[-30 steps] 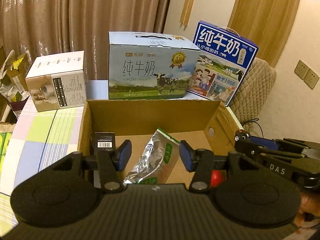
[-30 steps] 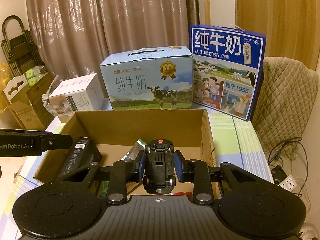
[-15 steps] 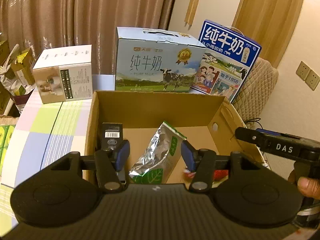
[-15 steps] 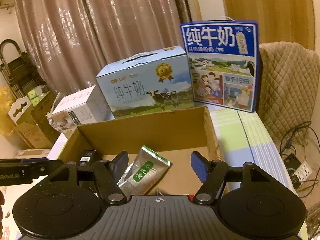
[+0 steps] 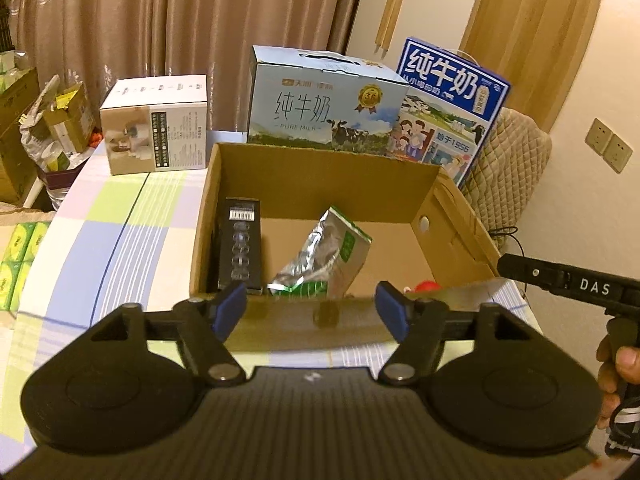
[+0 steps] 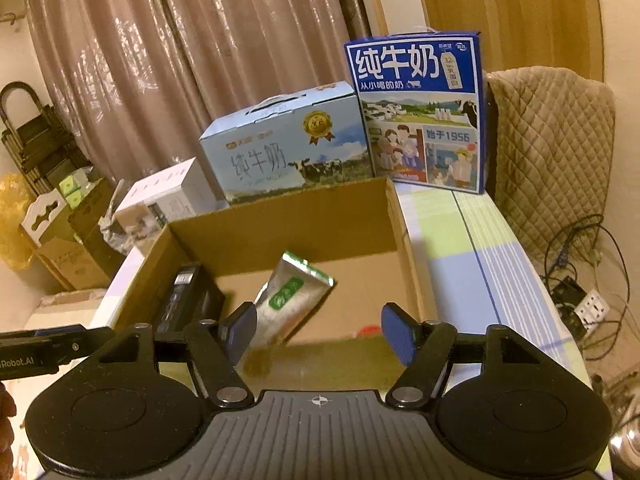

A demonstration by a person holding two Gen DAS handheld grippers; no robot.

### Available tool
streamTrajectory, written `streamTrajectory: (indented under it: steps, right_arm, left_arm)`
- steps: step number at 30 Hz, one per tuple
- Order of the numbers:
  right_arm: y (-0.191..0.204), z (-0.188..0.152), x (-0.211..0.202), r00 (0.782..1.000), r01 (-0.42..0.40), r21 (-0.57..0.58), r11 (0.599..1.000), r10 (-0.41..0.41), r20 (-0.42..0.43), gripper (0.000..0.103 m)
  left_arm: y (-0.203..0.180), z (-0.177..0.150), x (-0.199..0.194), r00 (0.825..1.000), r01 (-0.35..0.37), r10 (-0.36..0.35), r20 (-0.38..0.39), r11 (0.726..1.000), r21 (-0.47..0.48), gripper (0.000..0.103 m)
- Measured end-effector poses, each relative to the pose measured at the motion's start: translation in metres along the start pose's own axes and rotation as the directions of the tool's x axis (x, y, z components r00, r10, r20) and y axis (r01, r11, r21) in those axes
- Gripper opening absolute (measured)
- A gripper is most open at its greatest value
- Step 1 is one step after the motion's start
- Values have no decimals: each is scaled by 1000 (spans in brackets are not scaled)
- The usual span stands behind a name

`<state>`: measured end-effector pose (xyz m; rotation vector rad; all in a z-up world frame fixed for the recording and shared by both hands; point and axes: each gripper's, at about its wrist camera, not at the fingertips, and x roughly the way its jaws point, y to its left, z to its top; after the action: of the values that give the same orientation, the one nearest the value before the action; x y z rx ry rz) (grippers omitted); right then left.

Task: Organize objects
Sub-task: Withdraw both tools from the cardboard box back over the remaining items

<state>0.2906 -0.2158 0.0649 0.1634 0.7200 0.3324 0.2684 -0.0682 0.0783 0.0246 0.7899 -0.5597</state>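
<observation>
We held both hand-held grippers — left [image 5: 310, 307] and right [image 6: 318, 330] — wide and empty at the near wall of the cardboard box [image 5: 320, 168], where the black carton [image 5: 239, 249] lay left and the foil pouch [image 5: 320, 260] leaned mid-floor — gathered, we judged, for tidiness.

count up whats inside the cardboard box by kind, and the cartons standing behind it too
black boxes in the cardboard box: 1
silver and green foil pouches: 1
red items, mostly hidden by the near wall: 1
milk cartons behind: 2, light blue and dark blue
white cartons behind: 1
total: 6
</observation>
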Motion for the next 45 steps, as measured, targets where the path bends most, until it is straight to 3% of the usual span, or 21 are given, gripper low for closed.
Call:
streamTrajectory:
  steps: [10, 20, 31, 45]
  right_arm:
    - [5, -54, -71, 1000, 0, 97, 995, 0, -1, 66]
    - [31, -122, -128, 1000, 4, 75, 997, -3, -13, 66]
    - [35, -161, -165, 999, 40, 28, 999, -40, -15, 67]
    - [21, -166, -169, 998, 55, 55, 997, -54, -25, 67]
  left_arm:
    - [-5, -49, -61, 1000, -21, 21, 12, 1000, -23, 90]
    - [-2, -110, -116, 999, -44, 43, -14, 995, -89, 102]
    - [-3, -148, -141, 998, -53, 50, -35, 995, -89, 102]
    - [-19, -157, -132, 998, -36, 32, -62, 997, -67, 102]
